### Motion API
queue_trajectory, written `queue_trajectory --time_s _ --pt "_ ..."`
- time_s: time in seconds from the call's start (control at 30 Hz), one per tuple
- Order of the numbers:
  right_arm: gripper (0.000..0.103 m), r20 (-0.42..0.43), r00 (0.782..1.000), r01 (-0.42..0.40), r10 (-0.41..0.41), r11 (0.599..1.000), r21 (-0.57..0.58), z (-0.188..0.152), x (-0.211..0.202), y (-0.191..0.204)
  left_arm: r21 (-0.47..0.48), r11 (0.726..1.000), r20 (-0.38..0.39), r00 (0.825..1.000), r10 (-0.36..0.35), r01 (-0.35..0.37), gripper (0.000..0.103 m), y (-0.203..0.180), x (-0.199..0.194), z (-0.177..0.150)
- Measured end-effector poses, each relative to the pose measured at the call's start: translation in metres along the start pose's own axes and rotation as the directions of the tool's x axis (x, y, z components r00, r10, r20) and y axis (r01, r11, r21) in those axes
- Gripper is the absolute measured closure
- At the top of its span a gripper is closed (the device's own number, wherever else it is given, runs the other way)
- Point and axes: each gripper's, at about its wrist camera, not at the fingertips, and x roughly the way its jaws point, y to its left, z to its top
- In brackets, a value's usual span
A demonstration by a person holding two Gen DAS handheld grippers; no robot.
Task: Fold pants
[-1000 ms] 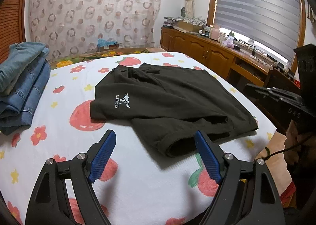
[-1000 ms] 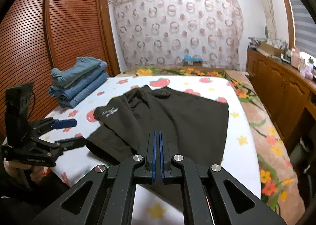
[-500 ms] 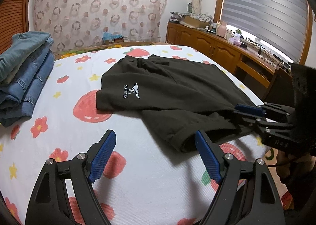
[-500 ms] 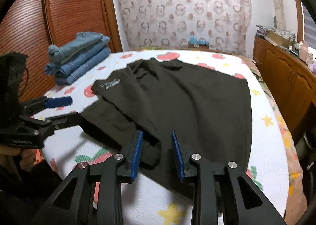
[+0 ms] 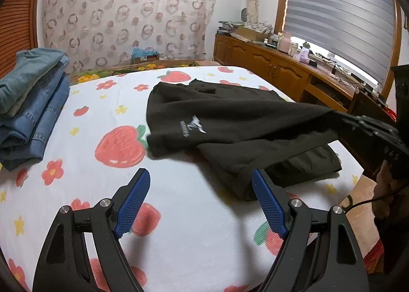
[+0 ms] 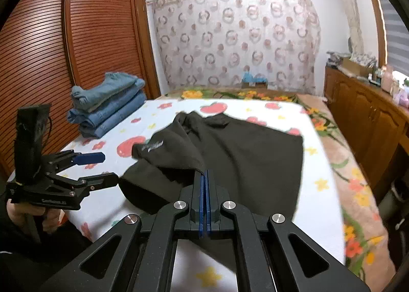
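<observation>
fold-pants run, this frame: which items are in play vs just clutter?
In play:
- black pants, spread on the bed
- right gripper, shut on a pants edge and lifting it
- left gripper, open, empty, near the pants

Just lying about:
- folded jeans stack at the bed's far corner
- wooden cabinet with small clutter on top
- patterned curtain
</observation>
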Motion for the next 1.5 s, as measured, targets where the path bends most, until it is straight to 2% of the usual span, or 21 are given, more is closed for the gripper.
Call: queue_trajectory --time_s 0.2,0.43,0.77,1.07,1.17,1.23,1.3,1.5 --pt "0.102 0.006 0.999 0.043 -0.043 0.999 -0.001 -0.008 -0.024 -0.006 0.018 1.0 0.008 1.0 -0.022 0.022 0.02 -0.009 0.001 0.011" --pt "0.102 -0.028 0.997 0.075 -0.075 0.997 0.029 -0.019 -0.02 0.003 0.068 0.997 -0.004 0.999 -0.035 0.035 0.02 -0.027 0.012 0.024" --pt "0.102 -0.121 0.989 0.096 -0.086 0.992 0.081 -0.026 -0.006 0.005 0.101 0.995 -0.083 0.996 -0.006 0.014 0.02 -0.036 0.035 0.009" --pt "0.102 -0.149 0.984 0.11 -0.096 0.99 0.088 -0.02 -0.007 0.001 0.082 0.996 -0.113 0.994 -0.011 0.021 0.02 -0.032 0.043 0.0" --pt "0.093 -0.162 0.98 0.131 -0.116 0.988 0.086 -0.017 -0.005 0.002 0.067 0.997 -0.112 0.993 -0.024 0.032 0.02 -0.03 0.044 -0.001" --pt "0.078 -0.158 0.977 0.161 -0.145 0.983 0.092 -0.013 -0.006 0.0 0.057 0.998 -0.11 0.993 -0.03 0.037 0.02 -0.029 0.043 -0.002" --pt "0.071 -0.138 0.98 0.161 -0.146 0.981 0.106 -0.01 -0.012 -0.001 0.05 0.998 -0.104 0.994 -0.033 0.038 0.02 -0.028 0.041 -0.003" --pt "0.071 -0.126 0.978 0.18 -0.169 0.98 0.082 -0.005 -0.019 0.004 0.046 0.999 -0.065 0.998 -0.027 0.03 0.02 -0.024 0.028 0.0"
